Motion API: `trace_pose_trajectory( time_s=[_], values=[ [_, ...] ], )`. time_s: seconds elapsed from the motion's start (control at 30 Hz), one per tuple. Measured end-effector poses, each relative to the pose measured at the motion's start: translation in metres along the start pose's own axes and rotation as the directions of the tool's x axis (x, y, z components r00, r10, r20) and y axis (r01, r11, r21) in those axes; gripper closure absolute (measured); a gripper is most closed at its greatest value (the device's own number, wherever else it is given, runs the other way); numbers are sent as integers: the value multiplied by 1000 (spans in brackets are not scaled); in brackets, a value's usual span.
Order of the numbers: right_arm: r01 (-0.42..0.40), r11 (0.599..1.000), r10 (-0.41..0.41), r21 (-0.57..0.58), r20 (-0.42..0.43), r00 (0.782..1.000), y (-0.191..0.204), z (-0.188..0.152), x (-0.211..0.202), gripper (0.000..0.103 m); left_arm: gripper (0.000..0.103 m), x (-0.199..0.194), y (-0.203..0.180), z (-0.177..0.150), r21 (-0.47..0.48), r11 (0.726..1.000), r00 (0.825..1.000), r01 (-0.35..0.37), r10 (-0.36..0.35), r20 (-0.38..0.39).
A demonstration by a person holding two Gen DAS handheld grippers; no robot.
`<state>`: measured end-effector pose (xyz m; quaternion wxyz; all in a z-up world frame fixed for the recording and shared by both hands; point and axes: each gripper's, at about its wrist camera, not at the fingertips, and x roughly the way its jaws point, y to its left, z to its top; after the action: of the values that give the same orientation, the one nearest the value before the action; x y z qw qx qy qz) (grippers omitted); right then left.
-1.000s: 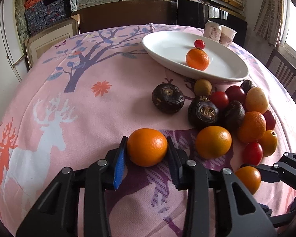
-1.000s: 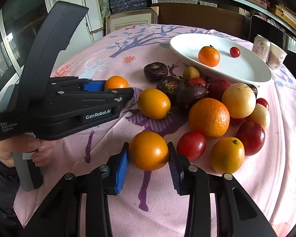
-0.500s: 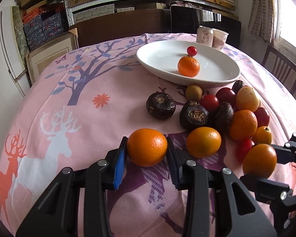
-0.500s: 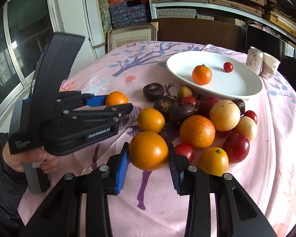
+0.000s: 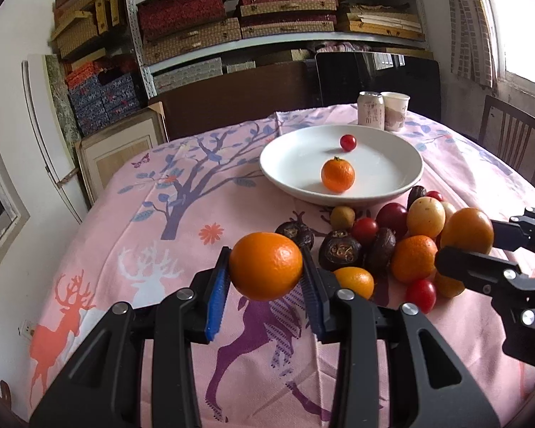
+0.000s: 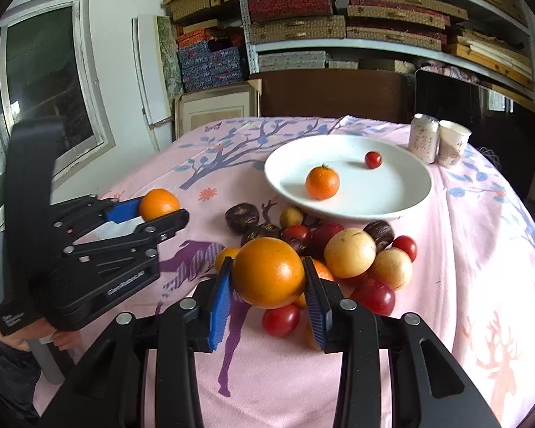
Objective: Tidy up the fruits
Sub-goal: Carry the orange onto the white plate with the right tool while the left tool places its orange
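My left gripper (image 5: pixel 265 281) is shut on an orange (image 5: pixel 265 265) and holds it in the air above the pink tablecloth. My right gripper (image 6: pixel 267 287) is shut on a second orange (image 6: pixel 267 271), lifted over the fruit pile (image 6: pixel 349 253). Each gripper shows in the other's view: the right one with its orange (image 5: pixel 466 230), the left one with its orange (image 6: pixel 158 204). The white plate (image 5: pixel 289 157) beyond the pile holds a small orange (image 5: pixel 337 174) and a cherry tomato (image 5: pixel 347 142). The plate also shows in the right wrist view (image 6: pixel 403 192).
The pile holds oranges, red tomatoes, yellow fruits and dark wrinkled fruits (image 5: pixel 340 249). A can (image 5: pixel 370 108) and a paper cup (image 5: pixel 395 110) stand behind the plate. A wooden chair (image 5: pixel 513 142) is at the right. Shelves with boxes fill the back wall.
Both grippers have risen from the cloth with their oranges and the views have tilted up. The right gripper has moved in over the fruit pile.
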<state>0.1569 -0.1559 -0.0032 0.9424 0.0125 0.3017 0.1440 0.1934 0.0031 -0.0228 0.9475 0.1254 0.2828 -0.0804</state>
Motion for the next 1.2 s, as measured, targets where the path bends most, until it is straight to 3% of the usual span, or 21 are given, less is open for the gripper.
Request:
trace_pose_trajectory(
  time_s=[0.23,0.4,0.6,1.0,1.2],
  values=[
    [22,999,-25,46,62,998,-16,11,-10,65,66,-16,-8,11,31,999,998,-16,15,54],
    [32,996,-37,89,58,998,-32,20,-11,65,66,-20,-12,21,38,999,997,-23,21,72],
    [102,994,-104,50,46,994,-44,36,-10,65,66,-17,-21,37,68,997,997,-26,20,78],
    [159,987,-159,27,22,987,-78,73,16,65,66,39,-38,79,88,996,1000,2,-4,17],
    [143,989,-143,39,-12,990,-95,84,44,65,66,64,-45,95,90,996,1000,-3,2,18]
  ],
)
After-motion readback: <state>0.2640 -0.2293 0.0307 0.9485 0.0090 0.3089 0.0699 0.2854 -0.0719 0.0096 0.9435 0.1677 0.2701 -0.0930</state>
